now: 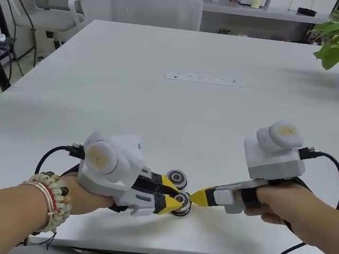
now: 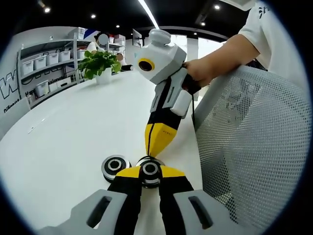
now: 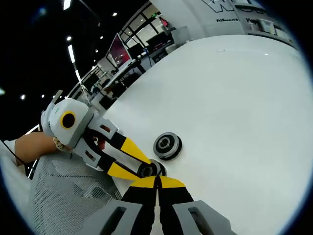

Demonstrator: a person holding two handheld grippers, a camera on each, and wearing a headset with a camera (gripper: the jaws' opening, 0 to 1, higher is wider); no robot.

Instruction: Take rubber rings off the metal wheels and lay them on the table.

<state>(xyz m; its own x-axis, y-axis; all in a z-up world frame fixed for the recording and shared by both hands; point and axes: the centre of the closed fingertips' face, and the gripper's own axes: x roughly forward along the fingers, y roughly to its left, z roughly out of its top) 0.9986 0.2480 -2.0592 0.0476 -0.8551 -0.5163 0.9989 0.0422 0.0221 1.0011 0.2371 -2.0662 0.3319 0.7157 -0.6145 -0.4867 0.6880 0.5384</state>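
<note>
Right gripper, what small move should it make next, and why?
Probably open slightly and pinch the ring on the wheel. The right gripper has its jaws shut, tips at the wheel the left gripper clamps; the ring is not yet off.

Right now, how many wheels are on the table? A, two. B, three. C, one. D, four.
A: one wheel sits between the jaws of the left hand-held gripper, and a second wheel lies free beside it.
</note>
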